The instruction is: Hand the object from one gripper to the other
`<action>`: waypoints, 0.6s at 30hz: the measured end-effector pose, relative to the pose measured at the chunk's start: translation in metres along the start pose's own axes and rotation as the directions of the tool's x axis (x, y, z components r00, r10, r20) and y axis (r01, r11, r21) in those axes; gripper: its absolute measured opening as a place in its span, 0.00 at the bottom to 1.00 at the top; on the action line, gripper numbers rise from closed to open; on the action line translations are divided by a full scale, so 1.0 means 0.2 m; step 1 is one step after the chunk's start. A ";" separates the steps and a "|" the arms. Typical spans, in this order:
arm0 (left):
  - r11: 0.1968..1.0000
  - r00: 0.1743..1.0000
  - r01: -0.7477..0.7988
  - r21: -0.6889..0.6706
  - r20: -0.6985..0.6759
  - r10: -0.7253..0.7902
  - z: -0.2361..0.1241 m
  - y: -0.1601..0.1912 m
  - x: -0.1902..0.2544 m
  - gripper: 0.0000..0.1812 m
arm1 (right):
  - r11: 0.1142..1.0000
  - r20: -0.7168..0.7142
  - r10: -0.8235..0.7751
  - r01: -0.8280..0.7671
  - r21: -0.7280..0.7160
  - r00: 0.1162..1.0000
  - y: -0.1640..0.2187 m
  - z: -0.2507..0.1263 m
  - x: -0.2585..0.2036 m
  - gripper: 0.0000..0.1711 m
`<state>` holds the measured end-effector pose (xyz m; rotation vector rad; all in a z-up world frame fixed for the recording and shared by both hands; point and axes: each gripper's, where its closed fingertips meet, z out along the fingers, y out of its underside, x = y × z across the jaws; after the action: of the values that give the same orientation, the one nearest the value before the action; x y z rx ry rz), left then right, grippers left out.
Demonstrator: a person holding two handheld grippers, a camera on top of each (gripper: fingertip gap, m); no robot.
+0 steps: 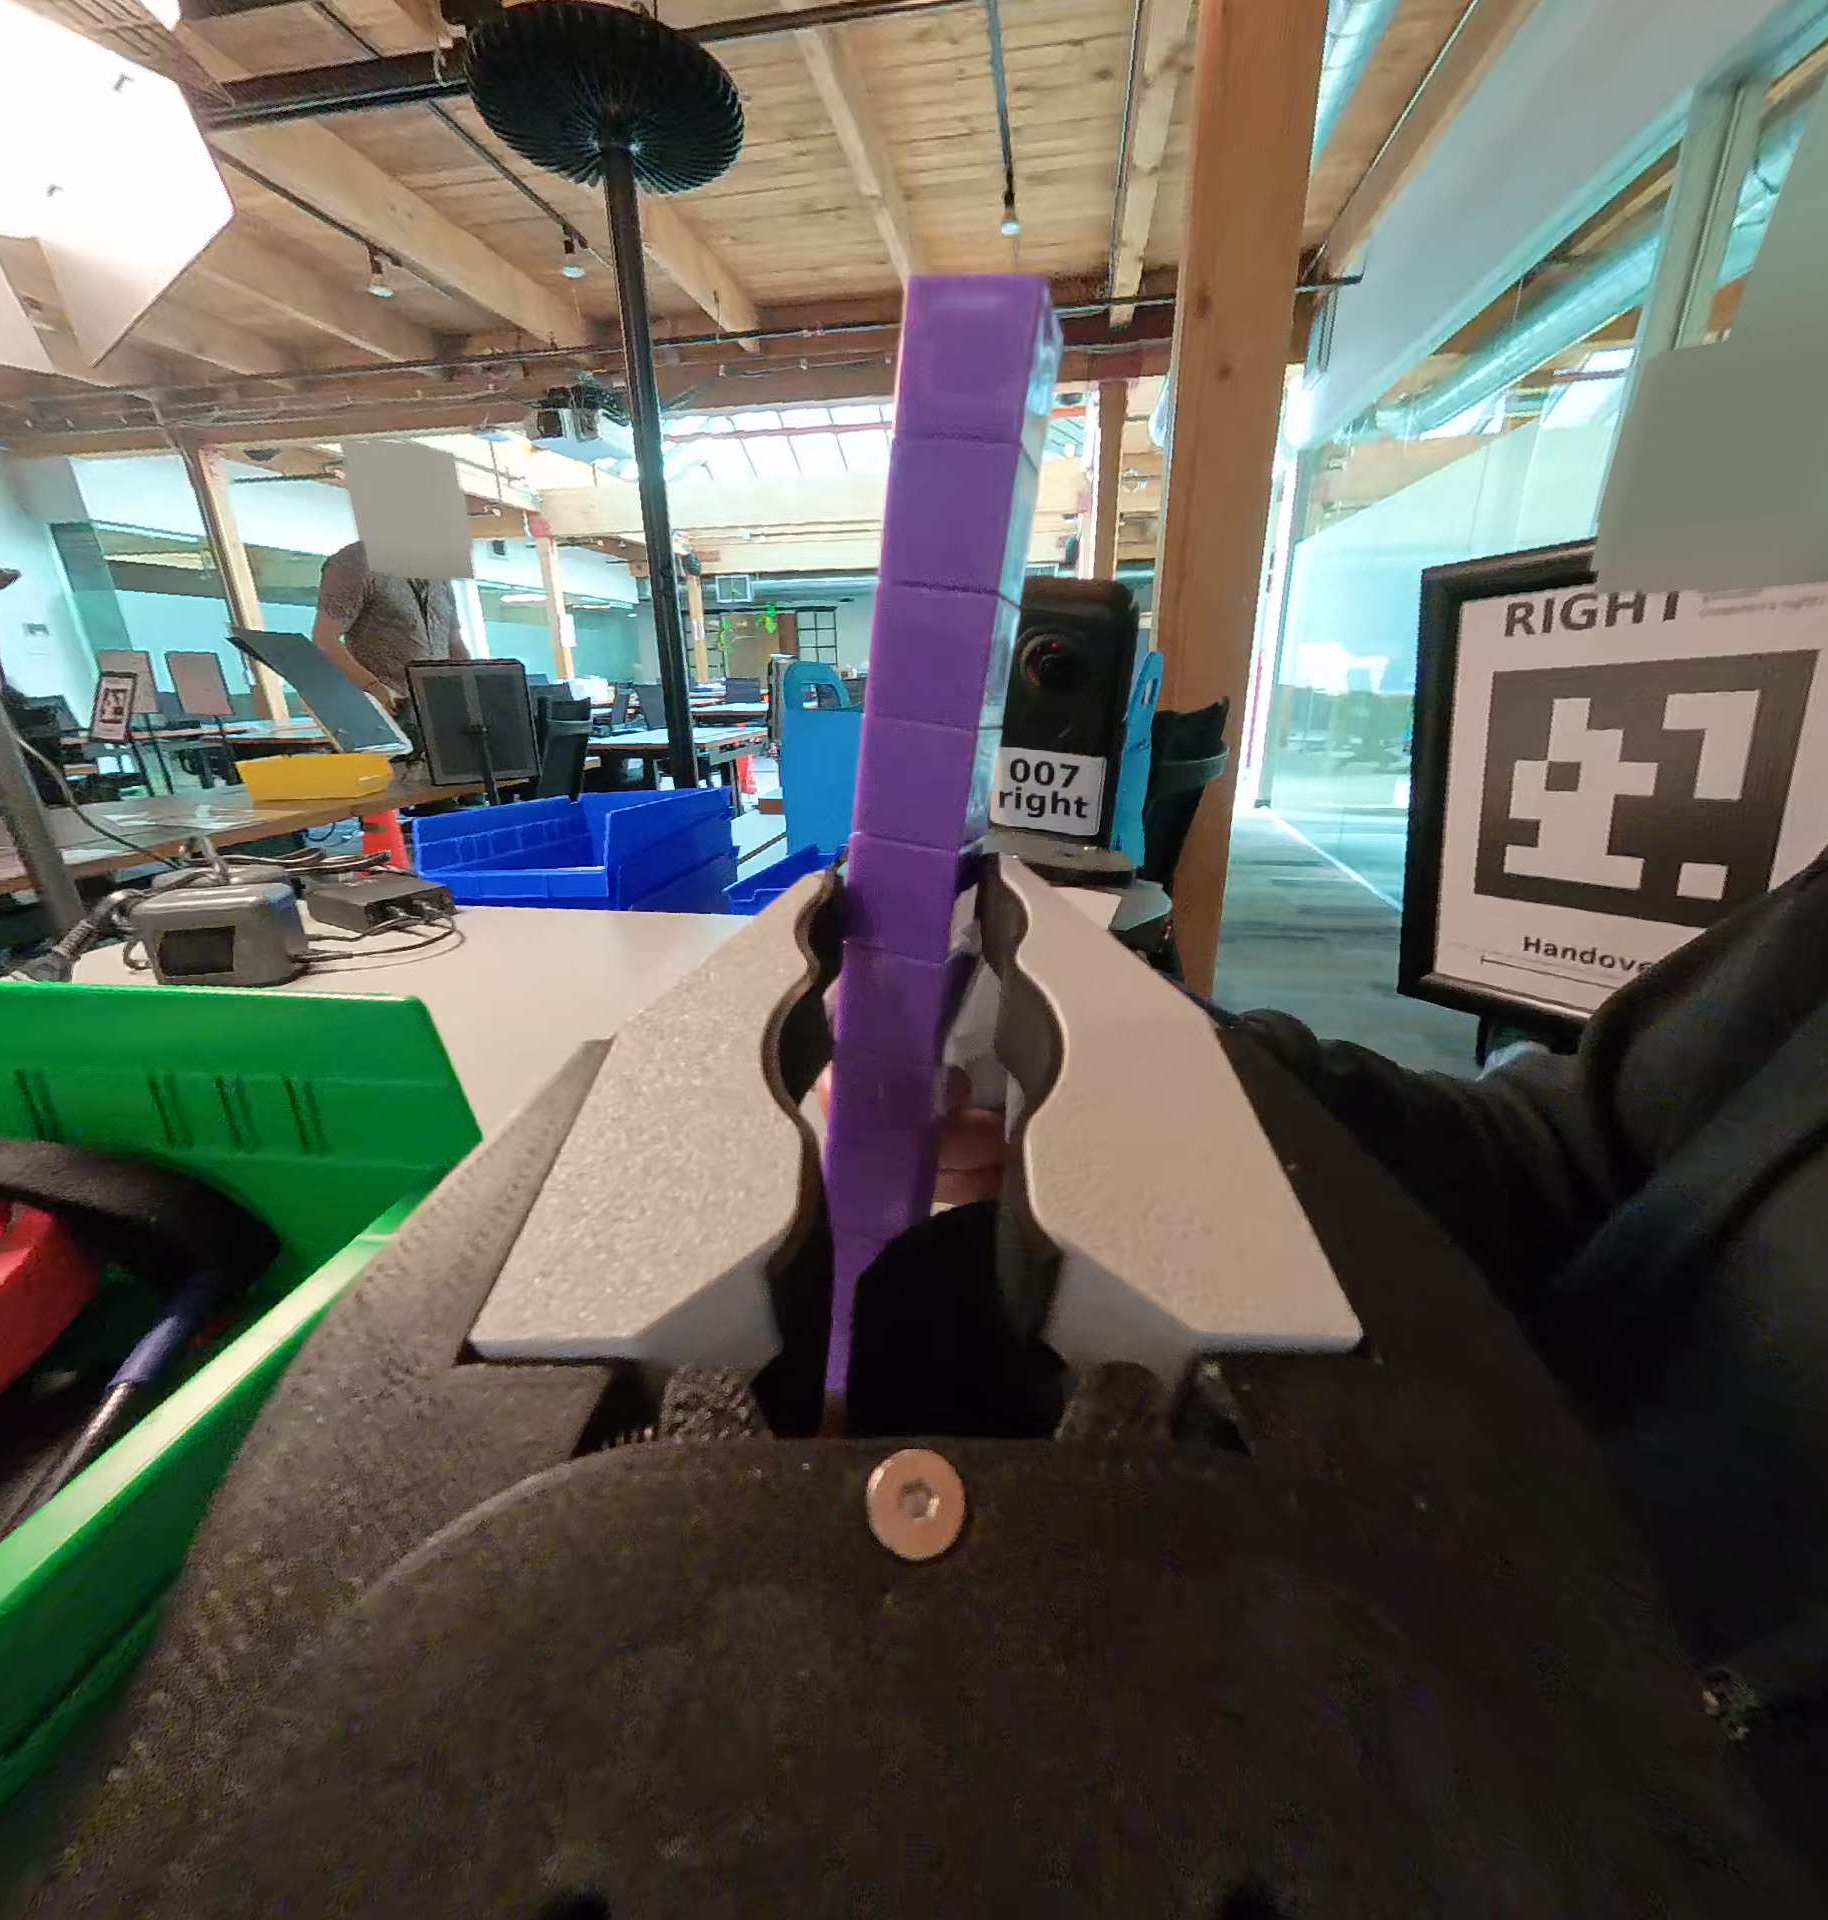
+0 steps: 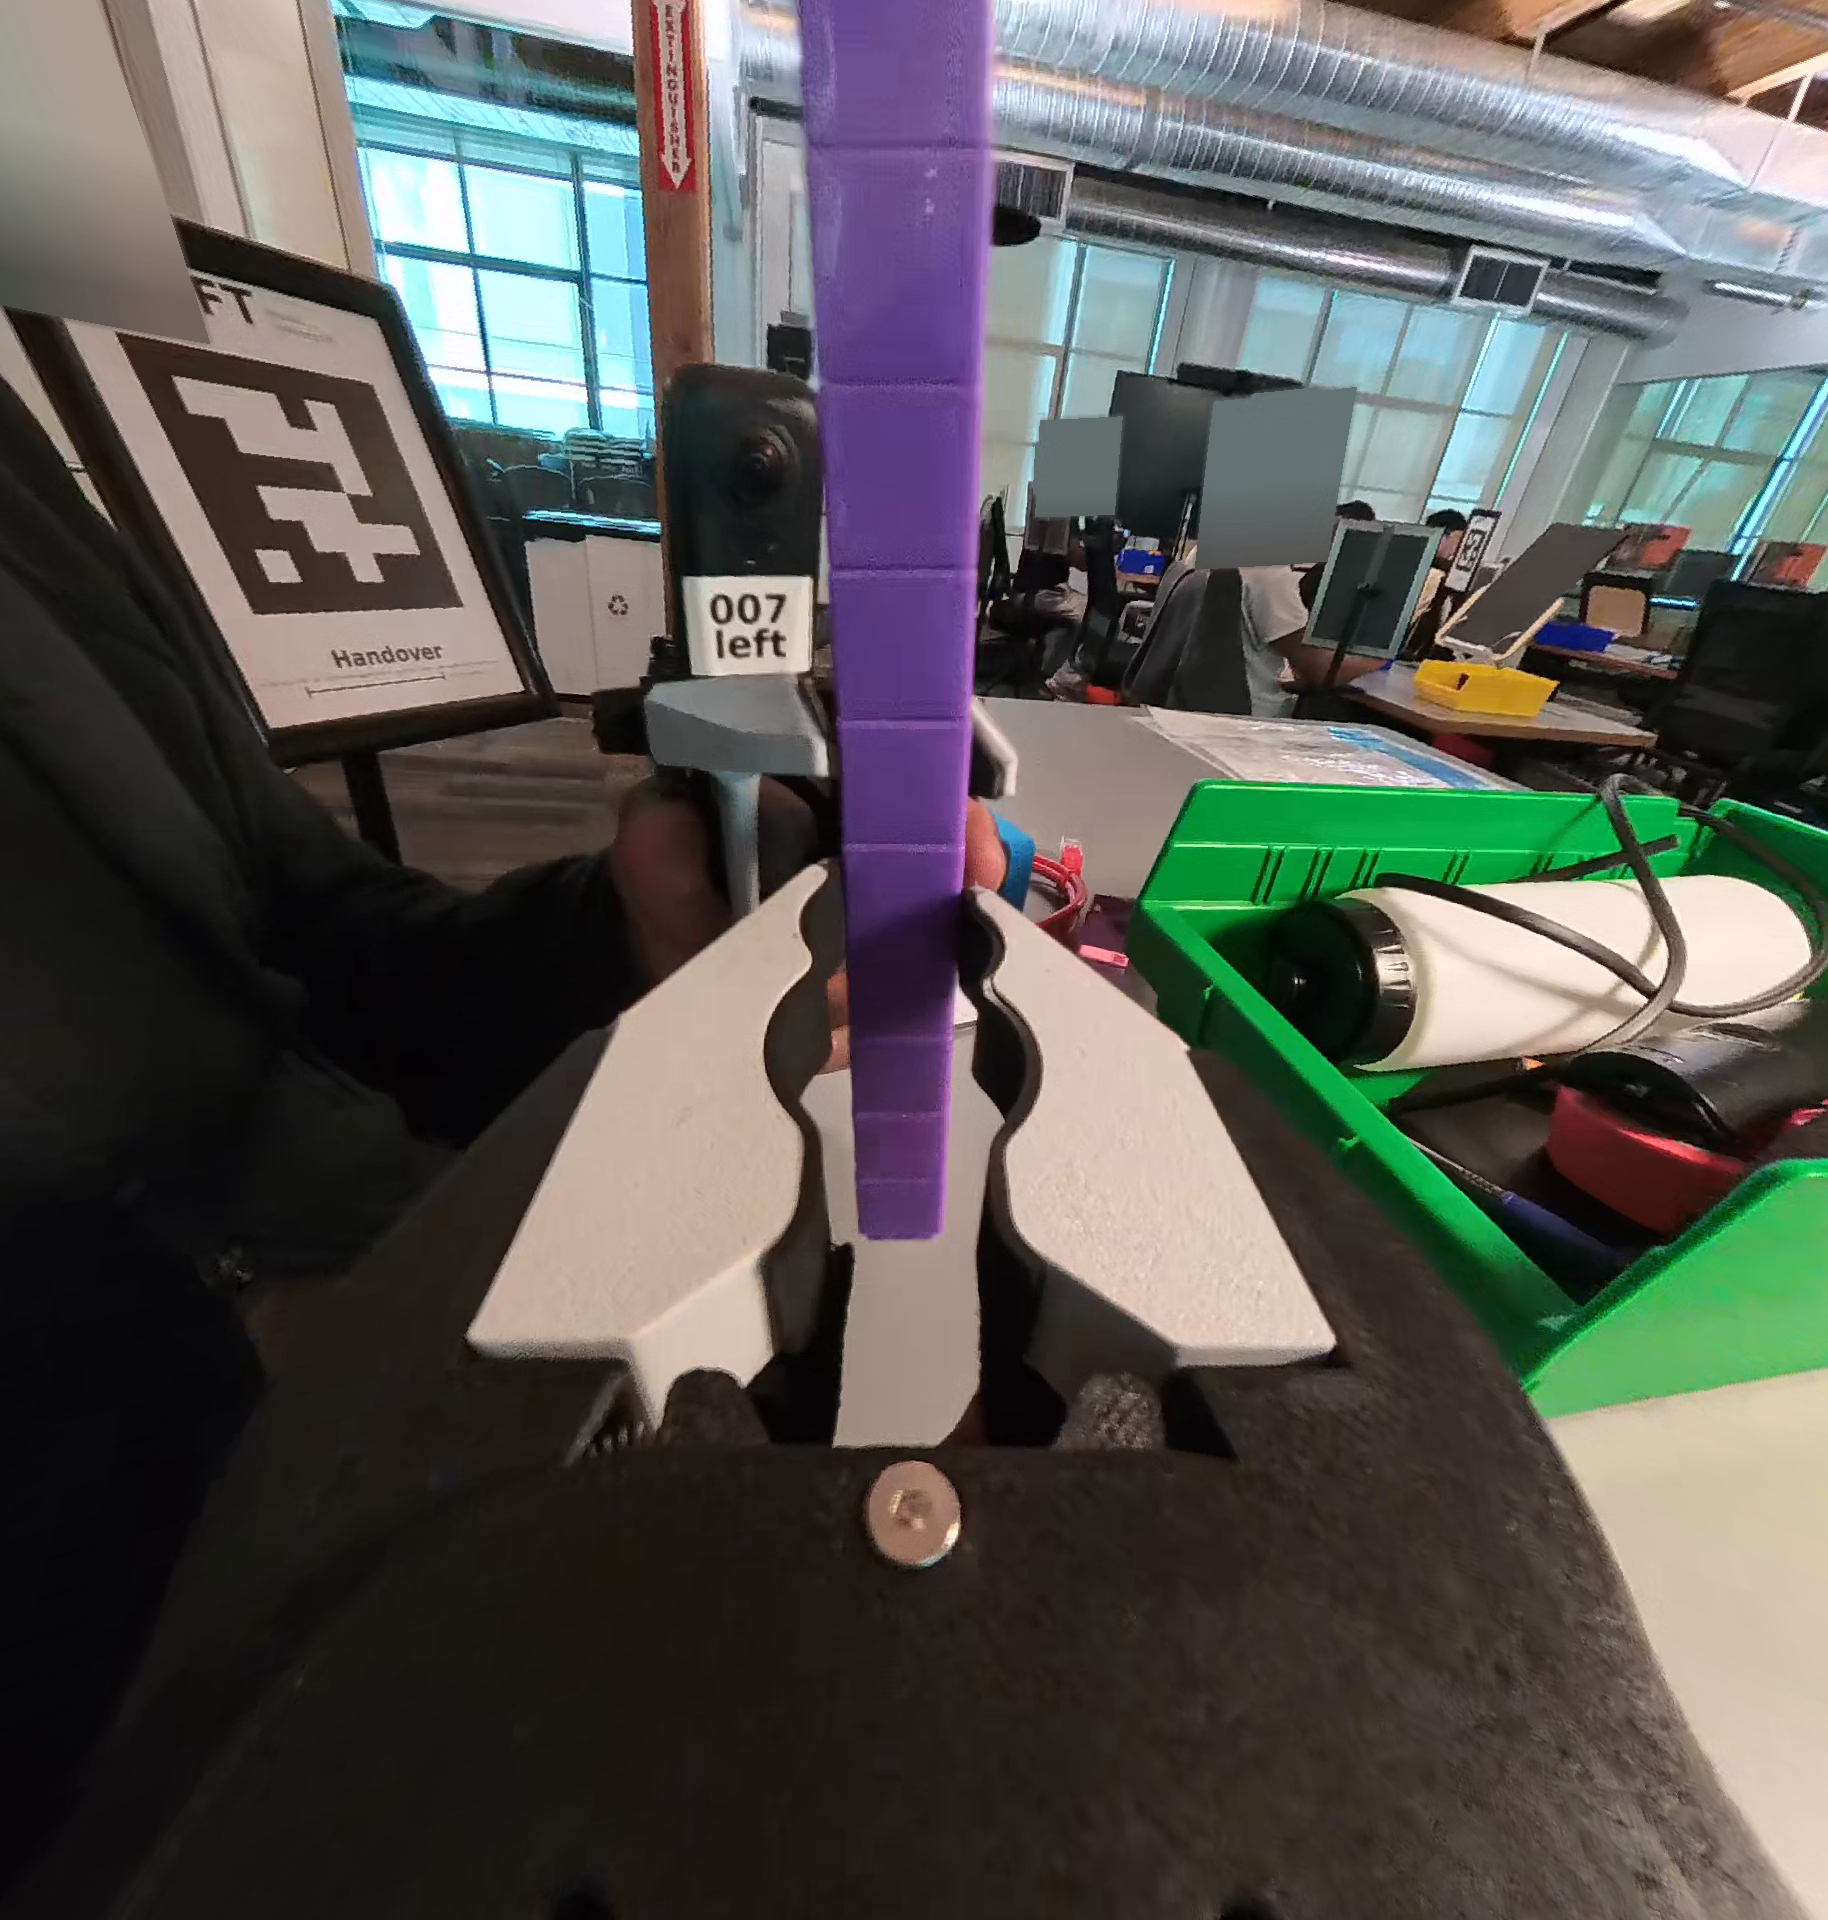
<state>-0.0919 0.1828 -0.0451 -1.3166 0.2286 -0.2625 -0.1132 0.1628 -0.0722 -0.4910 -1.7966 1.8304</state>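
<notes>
A long purple block stick (image 1: 941, 790) stands almost straight up, held in the air between the two claws. In the left wrist view, the left claw (image 1: 915, 914) is closed on the stick near its tips: the left finger (image 1: 681, 1122) touches one side, and the right finger's tip is at the other side. The stick goes down between the fingers and rises high toward the wood ceiling. In the right wrist view, the right claw (image 2: 902, 909) also pinches the stick at its tips, with both fingers pressing its sides. The stick's bottom end (image 2: 897, 1210) hangs free between the fingers, with the pale bench (image 2: 1720, 1621) showing under it. The top runs out of the picture. The two claws face each other, and each one's black camera peeks out beside the stick. A green bin (image 2: 1409, 831) sits close on the bench, holding a white bottle (image 2: 1575, 966) and black cords. A framed sign (image 2: 297, 488) stands on the other side. A dark sleeve (image 1: 1616, 1143) fills the edge near the sign.
</notes>
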 end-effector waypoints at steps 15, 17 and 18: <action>0.994 0.998 -0.055 -0.093 0.016 0.057 0.04 0.08 0.01 0.14 | 0.989 -0.054 -0.038 0.045 0.139 0.998 -0.20 -0.06 0.00 0.15; 0.999 0.999 -0.026 -0.045 0.040 0.028 0.03 0.04 -0.01 0.21 | 0.983 -0.064 -0.065 0.075 0.169 0.996 -0.22 -0.07 0.00 0.14; 0.999 0.999 -0.018 -0.028 0.037 0.019 0.03 0.02 -0.01 0.23 | 0.978 -0.062 -0.072 0.083 0.191 0.995 -0.23 -0.08 0.00 0.14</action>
<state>-0.0927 0.1894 -0.0482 -1.3451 0.2137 -0.2193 -0.0982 0.1743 -0.0269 -0.3875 -1.5597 1.8944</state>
